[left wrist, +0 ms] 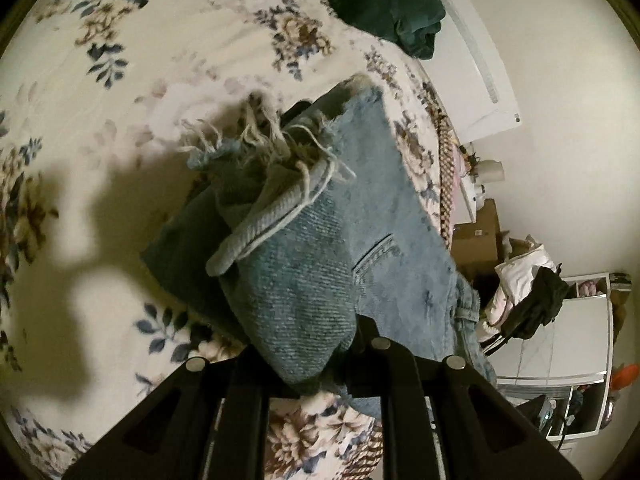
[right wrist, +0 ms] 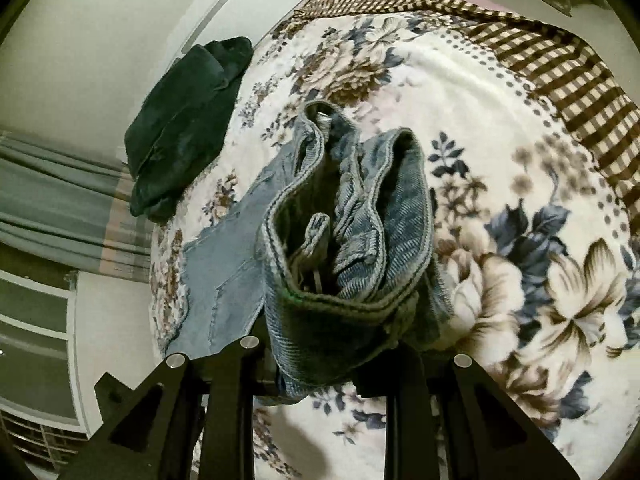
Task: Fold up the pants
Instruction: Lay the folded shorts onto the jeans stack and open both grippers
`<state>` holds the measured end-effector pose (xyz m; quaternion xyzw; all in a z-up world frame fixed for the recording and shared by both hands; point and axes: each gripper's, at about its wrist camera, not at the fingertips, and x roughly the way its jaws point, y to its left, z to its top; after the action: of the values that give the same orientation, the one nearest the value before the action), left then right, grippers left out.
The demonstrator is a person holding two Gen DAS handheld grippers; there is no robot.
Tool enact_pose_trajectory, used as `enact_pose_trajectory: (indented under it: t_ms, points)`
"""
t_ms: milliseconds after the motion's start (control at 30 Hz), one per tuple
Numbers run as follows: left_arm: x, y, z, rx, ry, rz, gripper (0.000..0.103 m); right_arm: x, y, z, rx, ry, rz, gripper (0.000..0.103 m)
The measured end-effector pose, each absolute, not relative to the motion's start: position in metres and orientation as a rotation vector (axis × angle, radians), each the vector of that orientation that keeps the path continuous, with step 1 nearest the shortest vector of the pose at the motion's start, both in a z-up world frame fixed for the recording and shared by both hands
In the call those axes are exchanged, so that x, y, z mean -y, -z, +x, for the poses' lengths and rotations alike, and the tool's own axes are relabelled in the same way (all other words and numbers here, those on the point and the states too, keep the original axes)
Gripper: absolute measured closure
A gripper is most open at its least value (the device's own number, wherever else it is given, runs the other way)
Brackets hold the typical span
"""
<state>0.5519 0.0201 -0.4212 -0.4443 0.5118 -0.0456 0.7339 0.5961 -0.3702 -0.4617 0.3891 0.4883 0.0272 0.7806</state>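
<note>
Light blue jeans [left wrist: 320, 240] hang over a floral bedspread [left wrist: 120, 80]. My left gripper [left wrist: 316, 364] is shut on the leg end of the jeans, with the frayed white hem [left wrist: 256, 140] bunched above the fingers. My right gripper [right wrist: 320, 356] is shut on the waistband [right wrist: 344, 216], which is gathered in folds with the button end at the top. The rest of the jeans [right wrist: 224, 264] trails down to the left onto the bed. The fingertips of both grippers are hidden by denim.
A folded dark green garment [left wrist: 384, 0] lies at the bed's far edge by the wall; it also shows in the right wrist view [right wrist: 184, 132]. A brown checked blanket [right wrist: 560, 64] borders the bed. Boxes, clothes and a white shelf [left wrist: 560, 320] stand beside it.
</note>
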Motion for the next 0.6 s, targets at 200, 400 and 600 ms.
enact_pose_trajectory:
  t_ms: [200, 400, 600]
  points:
    - [-0.015, 0.421, 0.550, -1.149, 0.080, -0.911, 0.088, 0.369, 0.465, 0.595, -1.092, -0.059, 0.809, 0.077]
    - [0.000, 0.396, 0.551, -1.168, -0.020, -0.574, 0.072, 0.366, 0.459, 0.595, -1.141, -0.037, 0.723, 0.064]
    - [0.014, 0.372, 0.542, -1.161, -0.053, -0.349, 0.061, 0.358, 0.436, 0.585, -1.176, 0.033, 0.520, 0.056]
